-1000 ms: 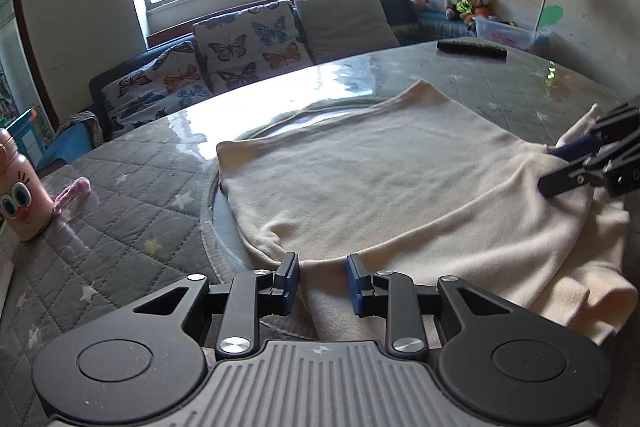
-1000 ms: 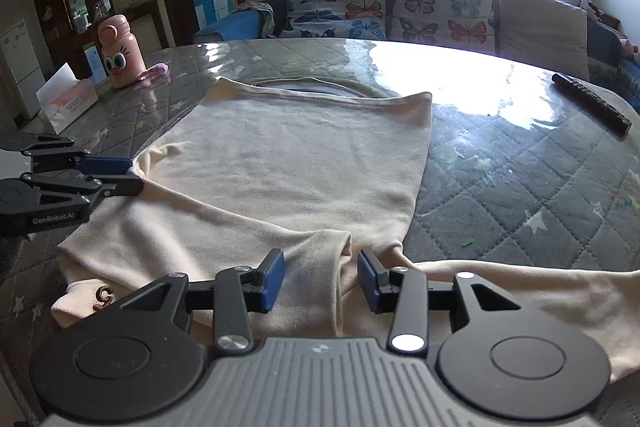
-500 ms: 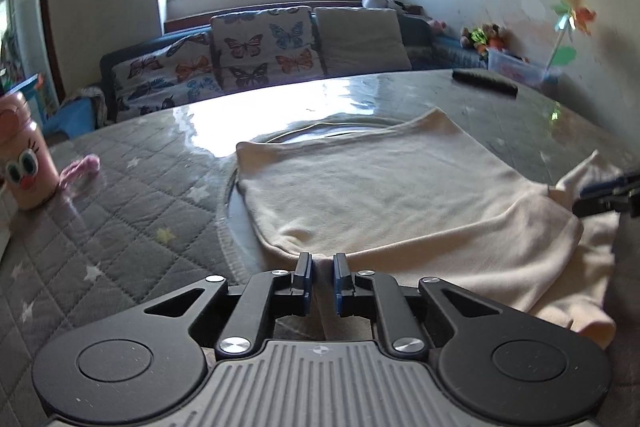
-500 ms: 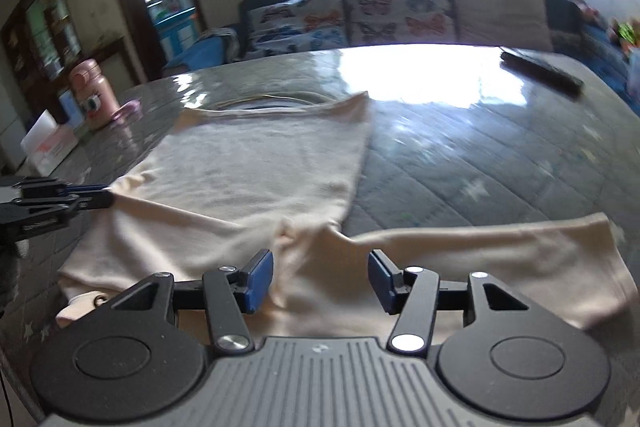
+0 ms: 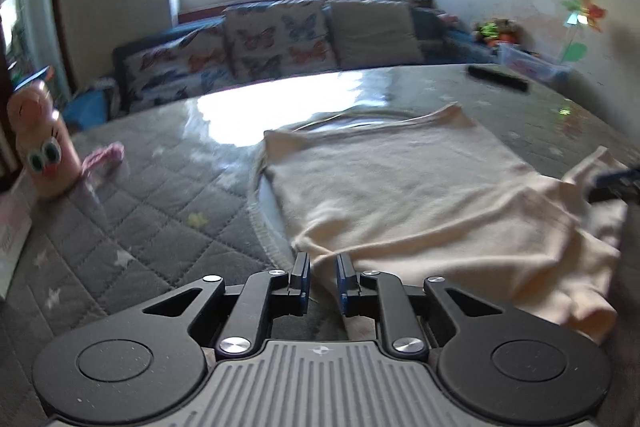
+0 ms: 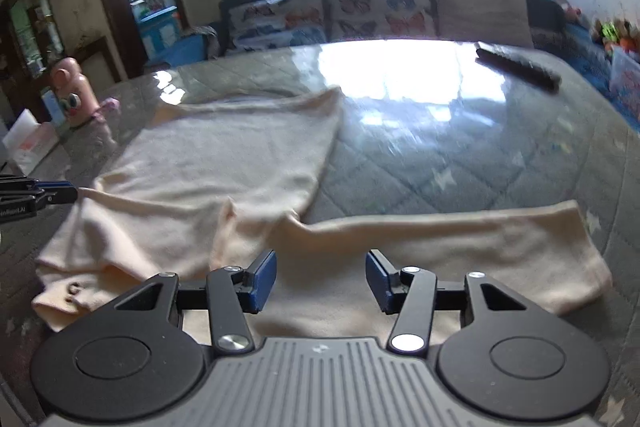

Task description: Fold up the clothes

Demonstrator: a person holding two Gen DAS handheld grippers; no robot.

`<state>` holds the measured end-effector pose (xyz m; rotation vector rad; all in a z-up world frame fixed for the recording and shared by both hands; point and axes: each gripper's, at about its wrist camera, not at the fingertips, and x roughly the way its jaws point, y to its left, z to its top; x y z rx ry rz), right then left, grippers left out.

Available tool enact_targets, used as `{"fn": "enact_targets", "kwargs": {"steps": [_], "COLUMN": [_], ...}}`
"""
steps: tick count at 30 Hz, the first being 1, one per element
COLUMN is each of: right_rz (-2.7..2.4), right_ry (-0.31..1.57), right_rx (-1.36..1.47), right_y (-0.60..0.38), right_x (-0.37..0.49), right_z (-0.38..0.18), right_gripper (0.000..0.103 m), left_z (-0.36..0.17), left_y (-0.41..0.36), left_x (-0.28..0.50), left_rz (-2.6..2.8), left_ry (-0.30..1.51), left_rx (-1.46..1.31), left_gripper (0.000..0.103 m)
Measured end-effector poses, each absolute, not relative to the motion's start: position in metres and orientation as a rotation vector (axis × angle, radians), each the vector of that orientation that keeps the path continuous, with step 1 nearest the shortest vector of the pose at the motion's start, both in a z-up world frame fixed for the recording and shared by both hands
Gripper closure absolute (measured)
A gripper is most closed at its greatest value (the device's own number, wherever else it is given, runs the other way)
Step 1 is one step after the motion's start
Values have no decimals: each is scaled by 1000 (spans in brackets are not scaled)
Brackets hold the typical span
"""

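A cream long-sleeved garment [image 5: 412, 195] lies spread on the round quilted table [image 5: 160, 195], with one sleeve [image 6: 460, 247] stretched out to the right in the right wrist view. My left gripper [image 5: 322, 281] sits low at the garment's near left edge, jaws a narrow gap apart, with nothing visibly clamped between them. My right gripper [image 6: 321, 281] is wide open and empty, hovering over the garment [image 6: 240, 167] near the sleeve's root. Each gripper's tips show at the edge of the other's view, in the left wrist view [image 5: 616, 183] and in the right wrist view [image 6: 44, 193].
A pink cartoon bottle [image 5: 42, 151] and a pink cloth bit [image 5: 105, 155] stand at the table's left. A white box [image 6: 30, 143] is beside them. A black remote [image 6: 518, 69] lies at the far right. A sofa with butterfly cushions [image 5: 280, 39] is behind.
My left gripper closed from open to nearly shut at the garment edge, then parted slightly and pulled back left. My right gripper rose and shifted right, opening wider; the sleeve came into fuller view.
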<state>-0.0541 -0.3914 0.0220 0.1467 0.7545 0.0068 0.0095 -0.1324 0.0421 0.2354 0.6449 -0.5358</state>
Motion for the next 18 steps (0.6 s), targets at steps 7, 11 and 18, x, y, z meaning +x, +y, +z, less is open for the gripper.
{"fn": "enact_targets", "kwargs": {"steps": [7, 11, 18], "right_rz": [168, 202, 190], "right_ry": [763, 783, 810], "right_rx": [89, 39, 22], "right_y": [-353, -333, -327], "right_x": [-45, -37, -33], "right_z": [27, 21, 12], "right_gripper": [62, 66, 74], "left_z": [40, 29, 19], "left_y": [-131, -136, -141], "left_x": [-37, -49, -51], "left_rz": [-676, -685, -675], "left_ry": [616, 602, 579], "left_rx": [369, 445, 492], "left_gripper": [80, 74, 94]}}
